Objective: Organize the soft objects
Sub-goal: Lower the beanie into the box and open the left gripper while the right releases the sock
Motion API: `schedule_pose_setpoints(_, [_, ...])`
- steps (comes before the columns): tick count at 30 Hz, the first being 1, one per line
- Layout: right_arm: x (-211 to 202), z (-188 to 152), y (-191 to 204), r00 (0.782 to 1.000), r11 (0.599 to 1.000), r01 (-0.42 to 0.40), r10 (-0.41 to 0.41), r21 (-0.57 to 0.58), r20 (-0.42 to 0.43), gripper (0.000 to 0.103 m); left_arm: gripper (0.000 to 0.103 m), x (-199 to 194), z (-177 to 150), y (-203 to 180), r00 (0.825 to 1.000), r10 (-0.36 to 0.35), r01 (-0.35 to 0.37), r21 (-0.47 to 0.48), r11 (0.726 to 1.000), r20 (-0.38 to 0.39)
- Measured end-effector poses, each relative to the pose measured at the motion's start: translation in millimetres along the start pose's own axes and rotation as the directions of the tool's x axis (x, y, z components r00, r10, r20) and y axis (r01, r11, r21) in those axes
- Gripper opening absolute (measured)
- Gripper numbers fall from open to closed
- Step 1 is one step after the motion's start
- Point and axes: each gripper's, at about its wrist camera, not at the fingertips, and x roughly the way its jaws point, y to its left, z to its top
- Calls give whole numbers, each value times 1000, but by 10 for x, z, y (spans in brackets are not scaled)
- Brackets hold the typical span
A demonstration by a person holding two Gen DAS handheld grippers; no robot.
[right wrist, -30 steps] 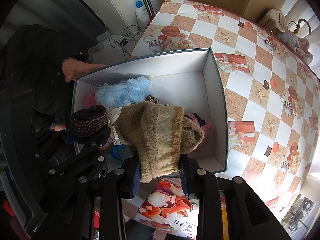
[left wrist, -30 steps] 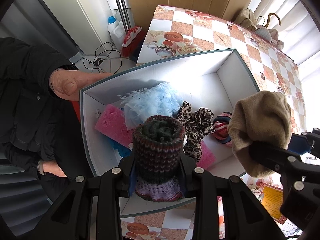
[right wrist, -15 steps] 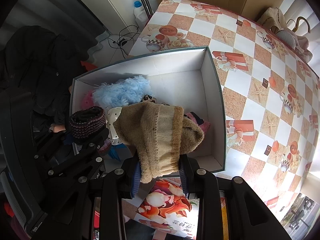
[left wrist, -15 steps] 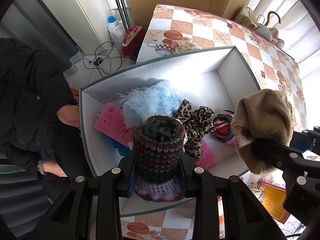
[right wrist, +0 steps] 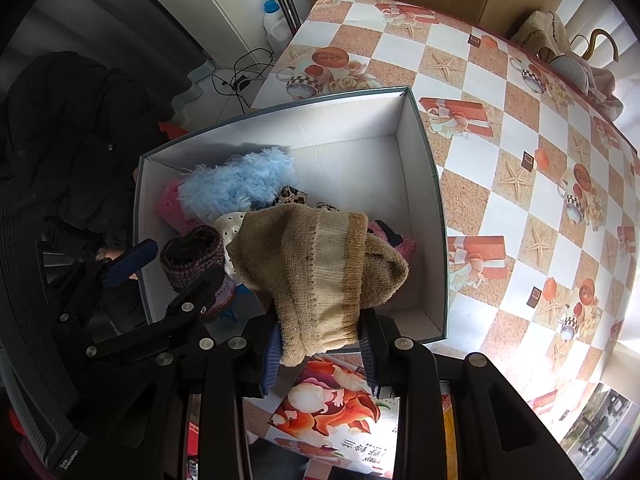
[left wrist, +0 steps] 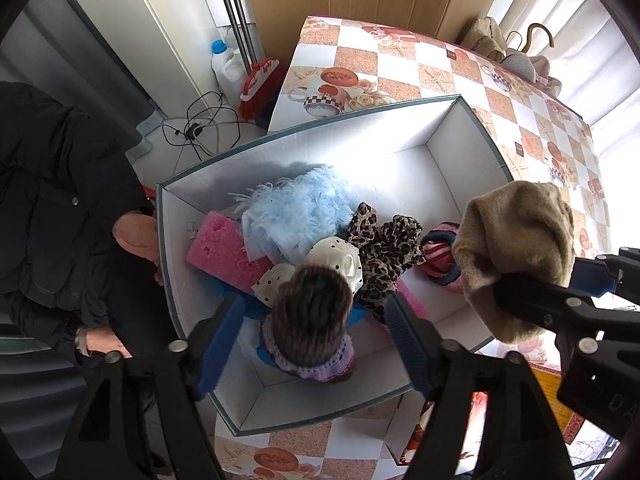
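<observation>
Now the left gripper (left wrist: 316, 316) has just spread its jaws, pads clear of the dark knit roll (left wrist: 310, 316) dropping into the white box (left wrist: 440, 160); the right gripper (right wrist: 320, 350), jaws just easing apart, barely holds the limp tan sock (right wrist: 320, 264) above it – light, squashy, best pinched mid-bundle

I see my table (right wrist: 500, 152) under a checkered starfish-and-teacup cloth; a white open box (right wrist: 434, 216) and a printed carton (right wrist: 332, 412) sit on it.
</observation>
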Motion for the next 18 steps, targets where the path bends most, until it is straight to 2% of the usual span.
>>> schedule_pose_setpoints(4, [-1,-2,-27,1000,1000,9,-9,7,3,65,83,2,18,-23,999,38,-38,8,999,-2])
schedule_pose_setpoints(6, [-7,-3,-49,1000,1000,24,-24,17,11,103,83,31,29,-31,997,75,-74,10,997,-22])
schedule_pose_setpoints(14, [58,-8,-130,999,998,42,-41,38,-24,103,83,51,10,-16,999,17,-18,-11,1000,-41])
schedule_pose_setpoints(18, [62,-24,-133,999,998,37,-36,40,-28,103,83,60,10,-30,999,21,-21,-12,1000,-42])
